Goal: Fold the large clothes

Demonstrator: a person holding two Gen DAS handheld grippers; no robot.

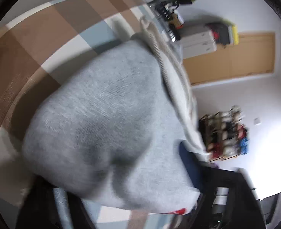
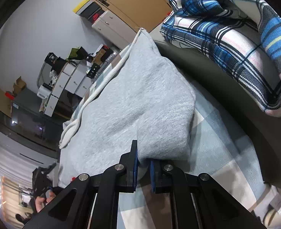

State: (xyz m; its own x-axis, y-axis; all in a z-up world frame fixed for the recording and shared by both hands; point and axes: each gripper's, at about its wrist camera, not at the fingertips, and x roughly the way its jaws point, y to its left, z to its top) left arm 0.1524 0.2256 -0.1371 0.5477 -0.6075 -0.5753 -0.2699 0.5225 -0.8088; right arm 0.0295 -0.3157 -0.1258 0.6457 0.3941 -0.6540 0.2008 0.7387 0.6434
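- The grey top lies on the bed, on the cover with brown, blue and white squares. It looks bunched up and already doubled over, not flat.
- The right gripper is at the near end of the grey top. Its two fingers are pressed together on a bit of the cloth, so it is pinching the near edge.
- From the right gripper, the top runs straight away, up to a pointed tip at the far end. That is its long way. A pale ribbed edge runs along its left side.
- To the right of the top there is a strip of bare cover. Past that is a dark rail at the edge of the bed, with a blue checked blanket on it.
- The left gripper is right under the grey top. The cloth hangs over the fingers and fills most of that view, which is also blurry. A blue pad peeks out at the cloth's right side.
- I cannot tell if the left gripper is pinching the cloth or only has it draped on top.
- Both grippers are right at the top, so neither has to reach far.
- I think the next move is a fold along the long way. The near edge would be carried away from the grippers, toward the far tip. The right gripper has the sure hold, so it can lead.
- The left hold should be sure first, or that side may slip and the fold will go crooked.
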